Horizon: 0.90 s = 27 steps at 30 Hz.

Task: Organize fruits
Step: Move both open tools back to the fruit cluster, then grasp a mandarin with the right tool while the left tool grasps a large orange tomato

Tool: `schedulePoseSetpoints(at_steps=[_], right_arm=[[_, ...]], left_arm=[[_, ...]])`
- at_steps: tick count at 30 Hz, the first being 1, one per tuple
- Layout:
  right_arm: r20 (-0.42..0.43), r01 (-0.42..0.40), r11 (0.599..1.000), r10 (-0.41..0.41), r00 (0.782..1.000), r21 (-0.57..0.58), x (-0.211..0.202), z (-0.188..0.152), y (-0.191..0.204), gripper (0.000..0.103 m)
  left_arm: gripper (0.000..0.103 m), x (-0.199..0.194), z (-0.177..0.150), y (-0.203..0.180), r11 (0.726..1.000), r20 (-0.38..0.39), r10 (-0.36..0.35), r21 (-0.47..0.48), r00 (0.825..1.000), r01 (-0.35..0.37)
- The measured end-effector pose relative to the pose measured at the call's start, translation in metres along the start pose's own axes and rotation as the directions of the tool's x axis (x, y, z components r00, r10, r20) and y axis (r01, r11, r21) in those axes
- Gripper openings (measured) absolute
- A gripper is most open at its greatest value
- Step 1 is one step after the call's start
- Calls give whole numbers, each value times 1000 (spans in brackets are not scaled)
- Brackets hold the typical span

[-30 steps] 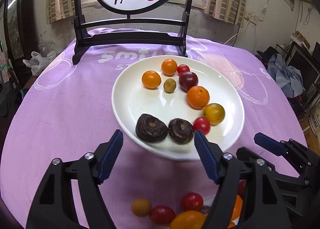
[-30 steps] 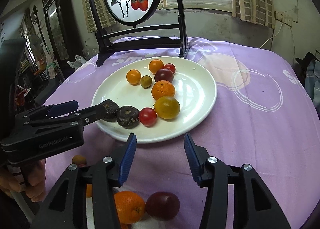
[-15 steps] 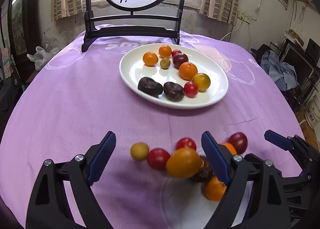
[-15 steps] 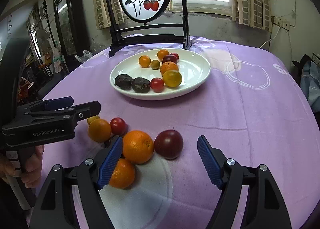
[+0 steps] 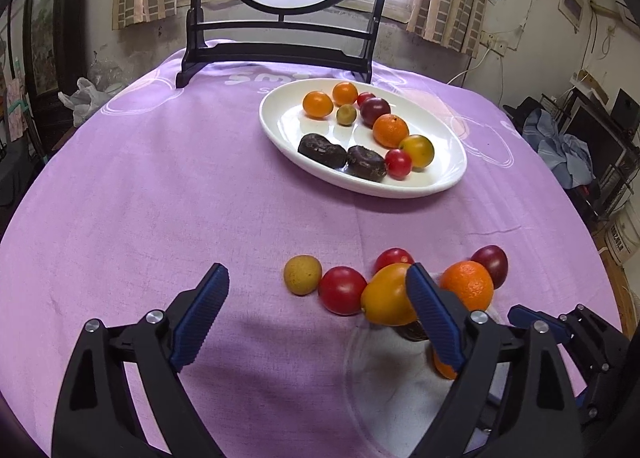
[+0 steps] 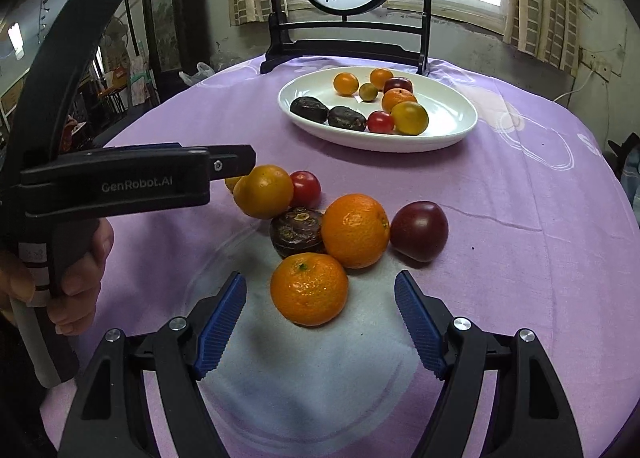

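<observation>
A white plate [image 5: 448, 178] at the back holds oranges, tomatoes and two dark brown fruits. Loose fruit lies near me, partly on a clear glass dish [image 6: 224, 250]. My left gripper [image 5: 316, 278] is low over the cloth with its jaws opening. A small yellow fruit [image 5: 302, 274], a red tomato [image 5: 342, 290] and a yellow-orange tomato [image 5: 388, 294] lie between its fingers, untouched. My right gripper [image 6: 320, 284] is open around a mandarin [image 6: 308, 290] without pressing it. Beyond it sit an orange [image 6: 355, 230], a dark purple fruit [image 6: 419, 230] and a brown fruit [image 6: 298, 232].
A round painted screen on a black stand [image 5: 280, 54] stands behind the plate. The purple cloth drops away at the round table's edges. A person's hand [image 6: 80, 278] holds the left gripper's handle [image 6: 116, 186], close to the left of the fruit pile.
Both grippers have drawn back from the plate to the loose fruit near the front. Both pairs of jaws stand wider than before, the right one markedly.
</observation>
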State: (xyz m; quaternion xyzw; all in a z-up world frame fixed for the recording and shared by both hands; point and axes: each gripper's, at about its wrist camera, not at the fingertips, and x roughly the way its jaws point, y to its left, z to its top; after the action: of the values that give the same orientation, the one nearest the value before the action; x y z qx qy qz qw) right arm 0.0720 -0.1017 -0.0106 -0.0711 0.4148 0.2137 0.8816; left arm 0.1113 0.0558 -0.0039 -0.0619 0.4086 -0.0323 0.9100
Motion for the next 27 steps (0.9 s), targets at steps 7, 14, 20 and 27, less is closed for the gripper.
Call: schedulePoseSetpoints(at_steps=[7,14,20,27], right_arm=[[-63,16,999,-19,998,-43,17,-3,10,44],[-15,30,999,-29,999,35,-1,-3,-15,44],[-11,51,995,-50,999,86,-5,-3,-34,44],[-25,53,995,-51,998,81,-3,-3,-34,44]], left_arm=[[88,1,-3,-4,1000,-6,-5,11,1000,6],[88,0,-6,-10,999,-5,-24,27,1000,24],[88,0,-13,-26,995,6,-45,91,999,45],[57,16,-15,-41,988,-13,-32,150,999,33]])
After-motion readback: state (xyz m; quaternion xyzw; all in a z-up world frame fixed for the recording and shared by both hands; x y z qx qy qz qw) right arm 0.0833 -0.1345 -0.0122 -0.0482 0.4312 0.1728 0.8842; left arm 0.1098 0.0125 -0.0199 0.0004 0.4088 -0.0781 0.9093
